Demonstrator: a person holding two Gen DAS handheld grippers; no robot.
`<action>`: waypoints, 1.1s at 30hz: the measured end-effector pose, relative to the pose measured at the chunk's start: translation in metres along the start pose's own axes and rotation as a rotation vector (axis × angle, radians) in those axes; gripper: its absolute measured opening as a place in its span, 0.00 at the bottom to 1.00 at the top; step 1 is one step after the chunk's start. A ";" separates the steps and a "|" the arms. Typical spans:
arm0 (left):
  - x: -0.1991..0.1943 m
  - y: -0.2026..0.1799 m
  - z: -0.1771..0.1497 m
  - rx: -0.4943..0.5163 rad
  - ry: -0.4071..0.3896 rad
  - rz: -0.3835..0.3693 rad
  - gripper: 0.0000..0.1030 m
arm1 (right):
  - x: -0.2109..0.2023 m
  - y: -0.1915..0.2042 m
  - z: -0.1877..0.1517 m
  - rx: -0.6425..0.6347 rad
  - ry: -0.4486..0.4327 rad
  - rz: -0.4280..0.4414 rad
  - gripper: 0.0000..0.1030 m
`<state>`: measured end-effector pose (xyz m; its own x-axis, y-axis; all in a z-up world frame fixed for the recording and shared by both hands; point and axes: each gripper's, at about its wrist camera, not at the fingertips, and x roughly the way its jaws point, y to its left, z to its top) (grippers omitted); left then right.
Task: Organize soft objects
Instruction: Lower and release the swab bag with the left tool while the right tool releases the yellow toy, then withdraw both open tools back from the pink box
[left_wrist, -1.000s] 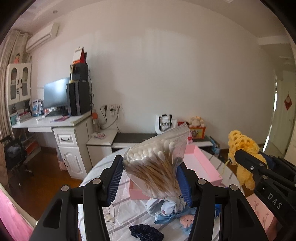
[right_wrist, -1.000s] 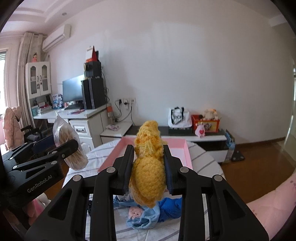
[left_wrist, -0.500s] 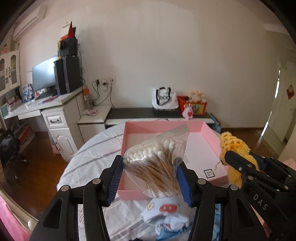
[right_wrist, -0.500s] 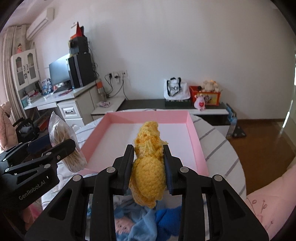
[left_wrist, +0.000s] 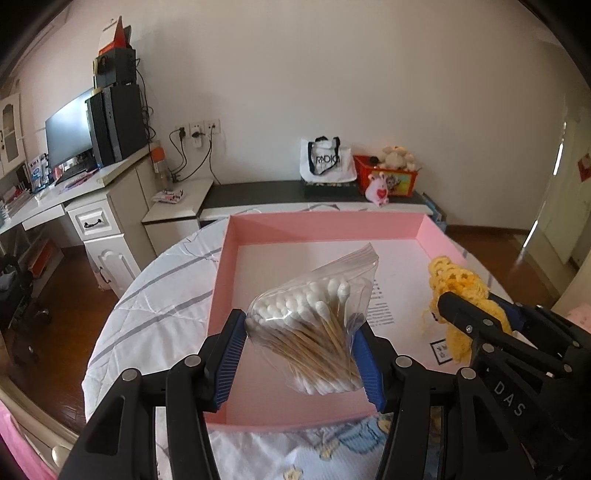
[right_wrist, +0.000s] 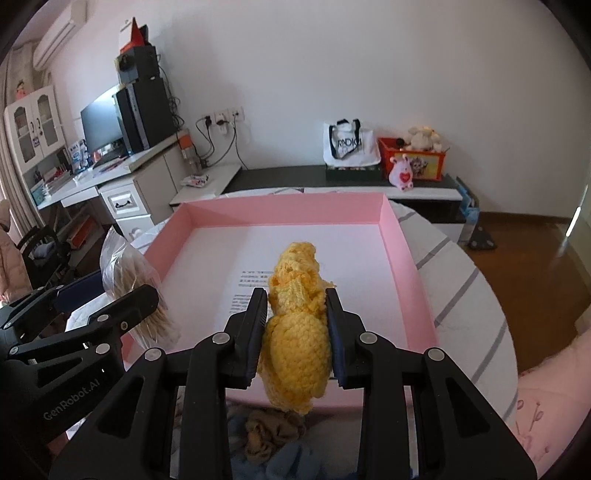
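From the left wrist I see my left gripper (left_wrist: 301, 350) clamped on a clear bag of cotton swabs (left_wrist: 314, 325), held over the near part of the pink tray (left_wrist: 325, 227), whose white floor is bare. From the right wrist, my right gripper (right_wrist: 297, 317) pinches a yellow crocheted toy (right_wrist: 295, 332) above the same tray's near edge, with crumpled cloths (right_wrist: 273, 435) on the table below.

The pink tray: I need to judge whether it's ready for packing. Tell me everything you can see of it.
The pink tray is a shallow, square-cornered box that looks like cardboard, with low pink walls and a white floor printed with small text and a square code. It sits flat on the striped tablecloth, nothing inside. The left tongs hold a bag of cotton swabs above it; the right tongs hold a yellow crochet toy there too.
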<state>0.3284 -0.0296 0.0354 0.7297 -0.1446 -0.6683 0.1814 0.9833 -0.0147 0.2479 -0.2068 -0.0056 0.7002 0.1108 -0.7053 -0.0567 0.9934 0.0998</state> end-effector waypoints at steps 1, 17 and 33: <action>0.007 -0.001 0.006 0.004 0.007 0.000 0.52 | 0.003 -0.001 0.001 0.002 0.006 -0.003 0.28; 0.051 0.004 0.016 -0.022 0.027 0.036 0.88 | 0.008 -0.001 0.009 -0.010 0.015 -0.073 0.65; 0.010 0.015 -0.026 -0.041 0.004 0.069 0.98 | -0.008 -0.004 0.010 -0.005 0.001 -0.071 0.69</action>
<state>0.3209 -0.0130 0.0091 0.7373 -0.0755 -0.6714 0.1034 0.9946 0.0018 0.2499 -0.2118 0.0071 0.7020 0.0402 -0.7111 -0.0108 0.9989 0.0459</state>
